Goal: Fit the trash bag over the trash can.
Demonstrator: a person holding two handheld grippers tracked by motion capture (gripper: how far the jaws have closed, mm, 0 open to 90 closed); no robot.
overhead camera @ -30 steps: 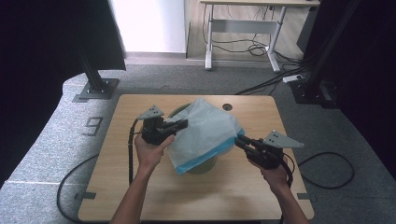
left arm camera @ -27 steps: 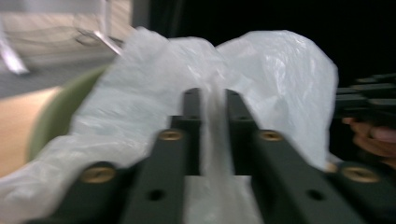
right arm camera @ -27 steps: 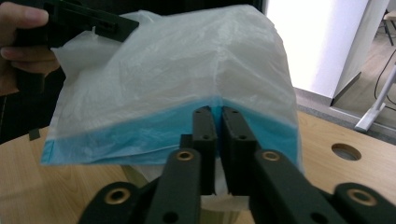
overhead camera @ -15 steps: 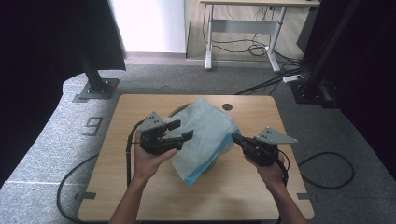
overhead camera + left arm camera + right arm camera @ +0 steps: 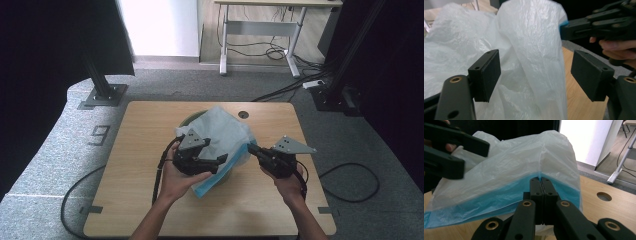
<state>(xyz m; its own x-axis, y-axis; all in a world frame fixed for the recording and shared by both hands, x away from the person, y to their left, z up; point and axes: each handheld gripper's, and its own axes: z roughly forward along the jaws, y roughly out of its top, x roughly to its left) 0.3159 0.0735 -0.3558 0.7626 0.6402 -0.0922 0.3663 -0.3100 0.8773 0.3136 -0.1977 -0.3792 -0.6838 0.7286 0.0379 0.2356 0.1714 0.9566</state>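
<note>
Grey carpet and black curtains ring your wooden table (image 5: 150,200), and the work sits at its centre: a thin plastic bag (image 5: 227,132), white with a blue band along its rim, draped over a dark green bowl-like thing (image 5: 192,120) whose edge peeks out at the bag's 11 o'clock. What that thing is I cannot say for sure.

Your right claw (image 5: 541,181) is clamped tight on the blue rim, jaws pressed together with the film pinched between them. In the high view the right claw (image 5: 253,149) sits at the bag's 3 o'clock. Your left claw (image 5: 535,71) stands wide open, pads well apart, with a fold of white film hanging between them but touching neither.

My guess is you are spreading the bag's mouth. To do that well:

- Keep the right pinch firm and steady; it is your anchor
- Aim the left claw for the blue rim, near 7 o'clock in the high view, not the loose white middle
- Catch a single layer, or the mouth stays shut
- Pull apart gently; this film looks thin and likely to tear or slip
</note>
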